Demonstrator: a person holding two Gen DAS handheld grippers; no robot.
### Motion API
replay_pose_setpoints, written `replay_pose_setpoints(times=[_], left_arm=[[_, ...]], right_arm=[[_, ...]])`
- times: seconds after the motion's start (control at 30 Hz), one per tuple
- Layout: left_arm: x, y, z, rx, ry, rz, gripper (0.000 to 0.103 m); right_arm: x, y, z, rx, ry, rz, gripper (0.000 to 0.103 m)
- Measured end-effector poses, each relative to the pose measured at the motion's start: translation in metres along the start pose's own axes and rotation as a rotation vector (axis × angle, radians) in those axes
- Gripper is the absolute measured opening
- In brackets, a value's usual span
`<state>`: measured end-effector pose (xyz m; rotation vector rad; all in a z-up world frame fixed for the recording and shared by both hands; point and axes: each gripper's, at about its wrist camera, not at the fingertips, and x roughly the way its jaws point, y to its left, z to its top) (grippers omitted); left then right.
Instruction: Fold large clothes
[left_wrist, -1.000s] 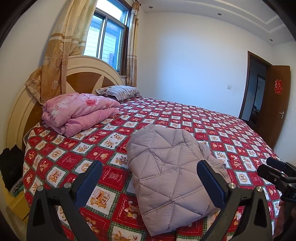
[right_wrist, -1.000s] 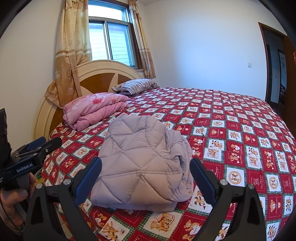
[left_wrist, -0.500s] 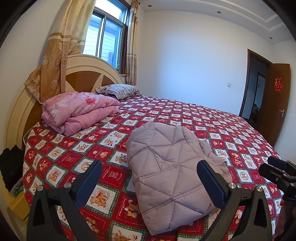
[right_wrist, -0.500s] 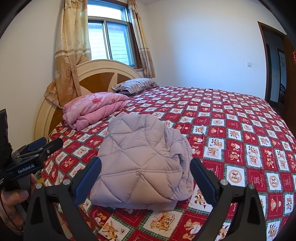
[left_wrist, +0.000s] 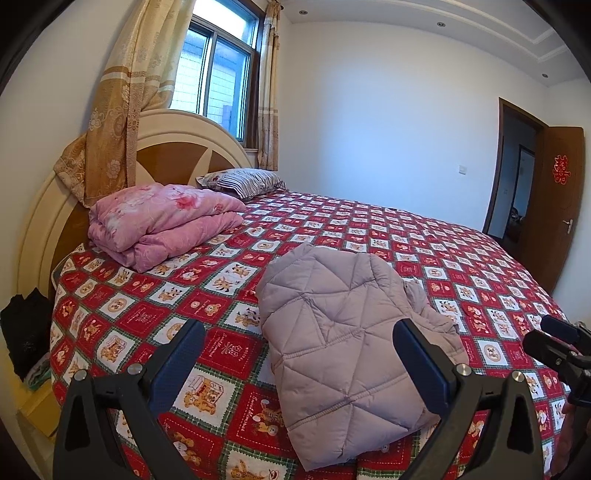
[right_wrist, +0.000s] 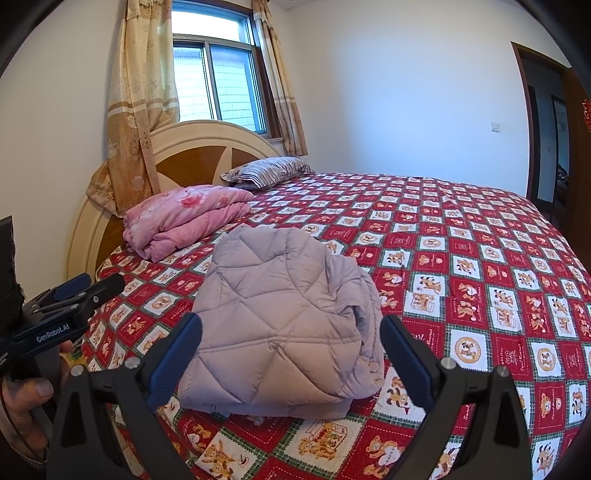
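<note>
Both grippers hang free above the near edge of the bed, fingers spread wide, nothing between them. The left gripper (left_wrist: 297, 350) frames the near left part of the jacket (left_wrist: 343, 343) in its own view, and the right gripper (right_wrist: 291, 349) frames the jacket's front edge; neither touches the cloth. That open, raised stance reads as a hands-off pause, either a check of the result or a release just made, though which one cannot be told.

The jacket, a pale lilac quilted one, lies as a compact bundle on the bedspread (right_wrist: 480, 295), close to the side of the bed where the person stands. Its smooth quilted back faces up, and looser layers show at its right side, where a sleeve or front panel seems tucked inside. Judged from this, the fold looks largely done; the bulge on the right may want pressing flat, since padded cloth tends to spring back.

Lying near the edge keeps the jacket within easy reach of both tools. Farther off, a pink folded quilt (left_wrist: 162, 221) sits by the headboard (left_wrist: 173, 133), well apart from the jacket, with a striped pillow (left_wrist: 243, 181) behind it, so nothing crowds the working patch. Curtains (right_wrist: 140, 103) hang by the window (right_wrist: 218, 70) beyond.
</note>
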<state>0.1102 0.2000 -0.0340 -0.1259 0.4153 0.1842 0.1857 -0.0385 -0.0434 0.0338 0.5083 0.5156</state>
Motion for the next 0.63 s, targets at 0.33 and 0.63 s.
replay_pose_setpoints(times=[0.33, 0.63], left_arm=[[0.004, -0.003, -0.001, 0.014, 0.017, 0.004, 0.102], [0.003, -0.011, -0.005, 0.068, -0.002, 0.011, 0.102]], right_arm=[[0.001, -0.002, -0.001, 0.0, 0.002, -0.002, 0.099], [0.001, -0.004, -0.003, 0.002, 0.003, -0.003, 0.099]])
